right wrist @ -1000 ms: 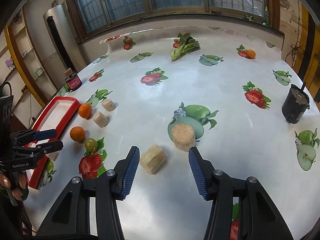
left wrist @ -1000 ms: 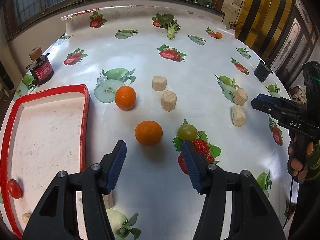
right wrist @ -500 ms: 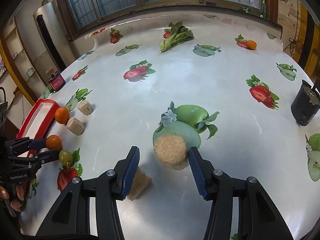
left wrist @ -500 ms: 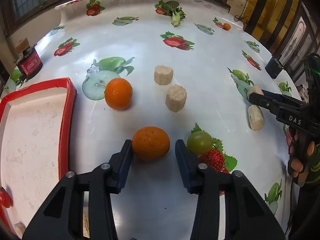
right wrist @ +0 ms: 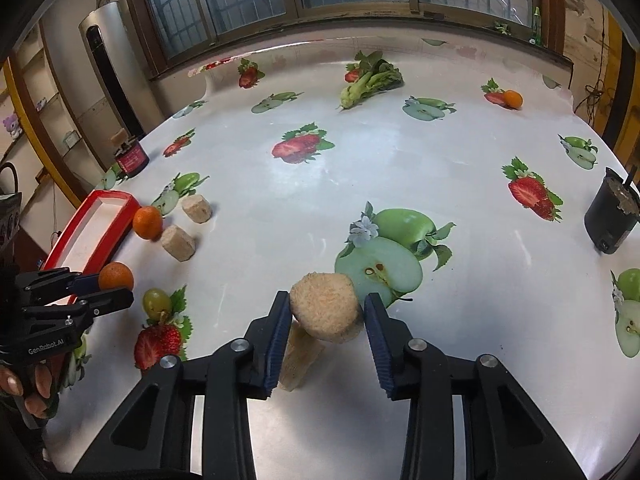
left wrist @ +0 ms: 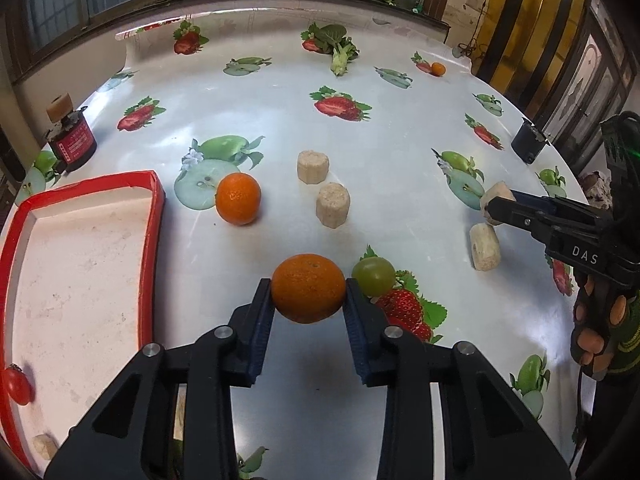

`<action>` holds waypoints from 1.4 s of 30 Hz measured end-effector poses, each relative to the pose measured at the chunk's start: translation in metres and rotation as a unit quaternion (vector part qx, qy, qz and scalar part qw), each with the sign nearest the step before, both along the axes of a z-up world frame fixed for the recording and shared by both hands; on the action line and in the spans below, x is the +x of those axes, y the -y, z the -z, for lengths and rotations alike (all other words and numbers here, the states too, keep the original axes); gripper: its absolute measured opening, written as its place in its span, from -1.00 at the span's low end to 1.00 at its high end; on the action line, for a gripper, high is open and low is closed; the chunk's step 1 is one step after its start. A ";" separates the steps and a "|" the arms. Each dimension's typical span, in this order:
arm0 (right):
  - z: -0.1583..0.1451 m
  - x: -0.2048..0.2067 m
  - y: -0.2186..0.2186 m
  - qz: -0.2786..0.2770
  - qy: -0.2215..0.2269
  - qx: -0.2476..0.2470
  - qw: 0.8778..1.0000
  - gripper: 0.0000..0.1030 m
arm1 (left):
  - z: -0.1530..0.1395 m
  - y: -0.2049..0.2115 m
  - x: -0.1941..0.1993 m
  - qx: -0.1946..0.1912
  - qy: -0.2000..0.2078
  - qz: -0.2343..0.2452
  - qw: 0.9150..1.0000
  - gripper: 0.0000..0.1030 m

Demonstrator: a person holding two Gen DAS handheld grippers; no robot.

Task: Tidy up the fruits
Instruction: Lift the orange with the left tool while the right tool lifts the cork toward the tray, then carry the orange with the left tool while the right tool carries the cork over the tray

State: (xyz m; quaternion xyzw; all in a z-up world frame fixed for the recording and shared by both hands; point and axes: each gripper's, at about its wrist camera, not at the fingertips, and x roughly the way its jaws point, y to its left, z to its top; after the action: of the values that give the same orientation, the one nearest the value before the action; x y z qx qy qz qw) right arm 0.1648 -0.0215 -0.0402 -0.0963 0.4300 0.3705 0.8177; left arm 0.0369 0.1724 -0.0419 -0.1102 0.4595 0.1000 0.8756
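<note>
My left gripper [left wrist: 308, 300] is shut on an orange [left wrist: 308, 294], just off the table; it also shows in the right wrist view [right wrist: 115, 276]. A green grape [left wrist: 374, 276] lies right beside it. A second orange [left wrist: 238, 204] lies near the red tray [left wrist: 154, 216], which holds a cherry tomato [left wrist: 16, 386]. My right gripper [right wrist: 326, 312] is shut on a beige round piece [right wrist: 326, 312]. Another beige piece [right wrist: 298, 358] lies under its left finger. Both pieces show in the left wrist view, one held [left wrist: 494, 202], one lying [left wrist: 485, 246].
Two more beige pieces [left wrist: 313, 166] [left wrist: 333, 210] stand mid-table. A dark red jar [left wrist: 72, 142] is at the left edge, a black cup [right wrist: 610, 220] at the right. Greens [right wrist: 370, 80] and a small orange [right wrist: 513, 99] lie at the far side.
My left gripper moved forward and closed on the near orange. My right gripper moved forward and closed on the round beige piece.
</note>
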 end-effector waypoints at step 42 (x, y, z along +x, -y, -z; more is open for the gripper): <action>-0.056 -0.139 -0.084 -0.141 0.006 0.063 0.988 -0.26 | -0.046 -0.043 -0.101 0.026 0.056 -0.053 0.997 -0.38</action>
State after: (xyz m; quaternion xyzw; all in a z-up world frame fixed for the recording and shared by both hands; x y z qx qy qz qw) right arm 0.0259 0.0624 0.0155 -0.1062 0.3829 0.5079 0.7643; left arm -0.0637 0.2150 0.0043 -0.1170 0.4006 0.1516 0.8960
